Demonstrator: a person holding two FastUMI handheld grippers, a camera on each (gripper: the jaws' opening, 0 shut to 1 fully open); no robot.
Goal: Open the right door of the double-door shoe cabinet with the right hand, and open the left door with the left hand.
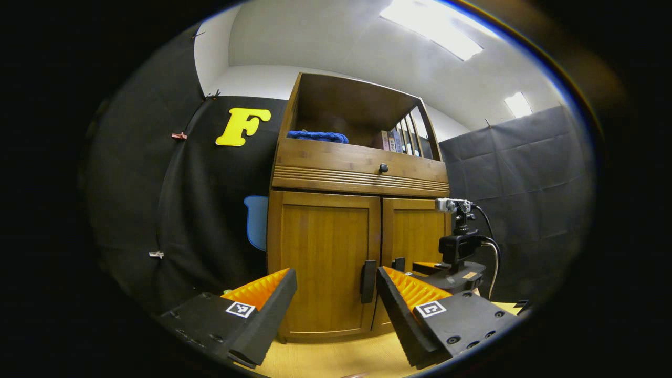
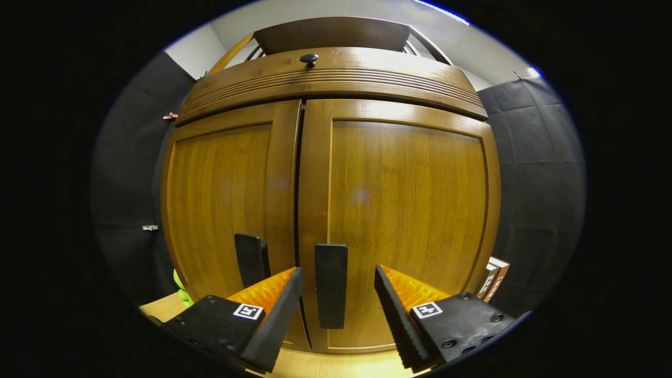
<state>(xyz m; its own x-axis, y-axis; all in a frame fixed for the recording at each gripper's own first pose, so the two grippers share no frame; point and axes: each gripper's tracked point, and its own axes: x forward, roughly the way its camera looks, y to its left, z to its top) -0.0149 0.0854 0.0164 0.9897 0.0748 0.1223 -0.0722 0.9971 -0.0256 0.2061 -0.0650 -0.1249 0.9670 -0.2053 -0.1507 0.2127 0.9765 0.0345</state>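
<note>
Now, in the left gripper view, we hold the left tool (image 1: 336,283) spread wide and holding nothing, well back from the shoe cabinet (image 1: 357,178). Both cabinet doors stand closed: the left door (image 1: 323,257) fills the gap between our fingers, and its dark handle (image 1: 368,281) sits just beside the right-hand fingertip (image 1: 386,278). The right door (image 1: 415,231) is partly covered by the right tool (image 1: 446,275), which hovers near that door's handle (image 1: 399,263) with a camera mounted on top. Above the doors we see a drawer knob (image 1: 383,168), and on the open shelf higher up a blue cloth (image 1: 317,136) and some books (image 1: 394,140). The cabinet stands on a pale wooden tabletop (image 1: 336,359).

In the right gripper view, we see the right tool (image 2: 338,281) also wide apart and gripping nothing, close up to the cabinet. The right door (image 2: 404,210) is shut, and its handle (image 2: 331,286) lies between the two fingers, touching neither that we can see. The left door (image 2: 226,194) is shut too, its handle (image 2: 251,260) just above the left-hand fingertip (image 2: 286,286). The drawer knob (image 2: 309,58) sits high above the doors.
</note>
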